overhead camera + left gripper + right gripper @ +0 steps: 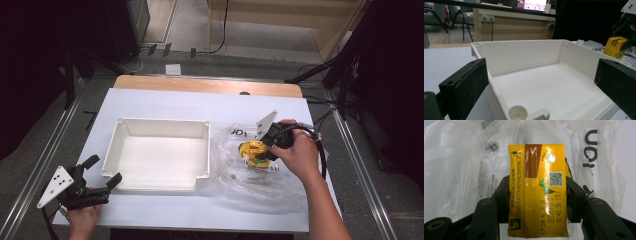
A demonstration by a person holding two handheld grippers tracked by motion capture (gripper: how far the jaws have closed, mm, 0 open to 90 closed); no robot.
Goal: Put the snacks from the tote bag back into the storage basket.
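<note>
A: Two tongs in play. The right tongs (537, 195), right of centre in the high view, pinch a yellow drink carton (537, 190) by its two narrow sides, above a crumpled clear plastic bag (250, 185).

B: And the left tongs (97, 177)?

A: Spread wide and holding nothing, at the lower left, just beside the near corner of the white plastic tray (112, 145). The tray sits mid-frame on the white worktop (165, 105), with nothing in it.

B: What might go wrong?

A: I'd guess the carton could slip. Its coated card looks glossy and smooth, and a hard squeeze may buckle the thin walls. The limp, slick film might also cling and lift along with it.

B: And the tray?

A: Rigid, matte, straight-walled, with round posts at the corners; a low carry could clip its rim.
</note>
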